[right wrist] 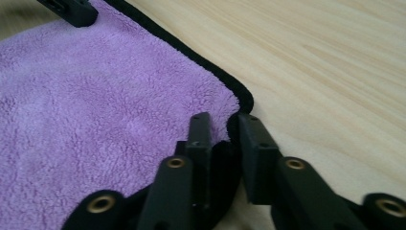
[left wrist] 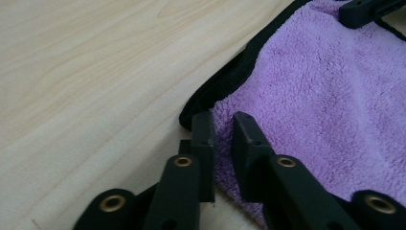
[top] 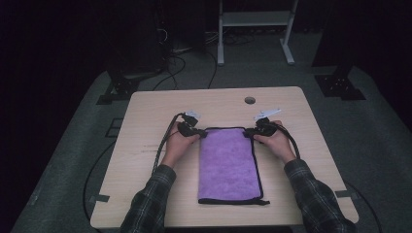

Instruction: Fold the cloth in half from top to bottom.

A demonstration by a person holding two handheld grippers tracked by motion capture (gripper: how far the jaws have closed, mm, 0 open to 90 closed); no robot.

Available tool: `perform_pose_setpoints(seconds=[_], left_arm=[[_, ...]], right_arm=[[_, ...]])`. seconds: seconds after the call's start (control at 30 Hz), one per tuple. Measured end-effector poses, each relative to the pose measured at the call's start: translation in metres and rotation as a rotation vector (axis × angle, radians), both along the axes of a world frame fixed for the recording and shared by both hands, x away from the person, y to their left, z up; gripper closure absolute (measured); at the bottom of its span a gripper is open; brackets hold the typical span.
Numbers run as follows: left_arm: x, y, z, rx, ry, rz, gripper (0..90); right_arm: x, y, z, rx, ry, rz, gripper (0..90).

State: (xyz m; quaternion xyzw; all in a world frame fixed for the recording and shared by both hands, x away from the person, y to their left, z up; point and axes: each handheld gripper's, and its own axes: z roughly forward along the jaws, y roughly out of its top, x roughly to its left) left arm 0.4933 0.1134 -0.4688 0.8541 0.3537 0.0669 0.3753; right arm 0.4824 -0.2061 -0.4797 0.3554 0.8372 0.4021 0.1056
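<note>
Now my left gripper (left wrist: 222, 125) pinches the towel's (top: 228, 165) far-left corner, and my right gripper (right wrist: 225, 125) pinches its far-right corner. It lies flat in the middle of the table (top: 145, 116), long side running away from me.

A towel (top: 228, 165) lay flat on the table (top: 145, 111), its long sides running from the near edge toward the far side, roughly in the middle. The left gripper (top: 198, 132) sat at the towel's far left corner and the right gripper (top: 248, 132) at its far right corner, each jaw pair straddling the hem there. Behind the towel, near the table's far edge, a round hole (top: 249, 100) sat in the tabletop. Beyond the table stood a frame (top: 255, 29) on the floor
</note>
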Motion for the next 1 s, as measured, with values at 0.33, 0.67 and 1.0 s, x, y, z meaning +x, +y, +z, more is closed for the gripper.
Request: perform_pose_setpoints(seconds=[0.33, 0.67, 1.0], left_arm=[[0.002, 0.007, 0.013, -0.027, -0.016, 0.028, 84.6], [0.010, 0.011, 0.073, -0.057, -0.155, 0.046, 84.6], [-0.014, 0.019, 0.084, -0.121, -0.169, -0.012, 84.6]], right_arm=[[0.004, 0.002, 0.010, 0.024, -0.004, -0.044, 80.2], [0.016, 0.003, 0.058, 0.070, -0.107, -0.070, 80.4], [-0.005, -0.003, 0.077, 0.112, -0.163, -0.026, 80.3]])
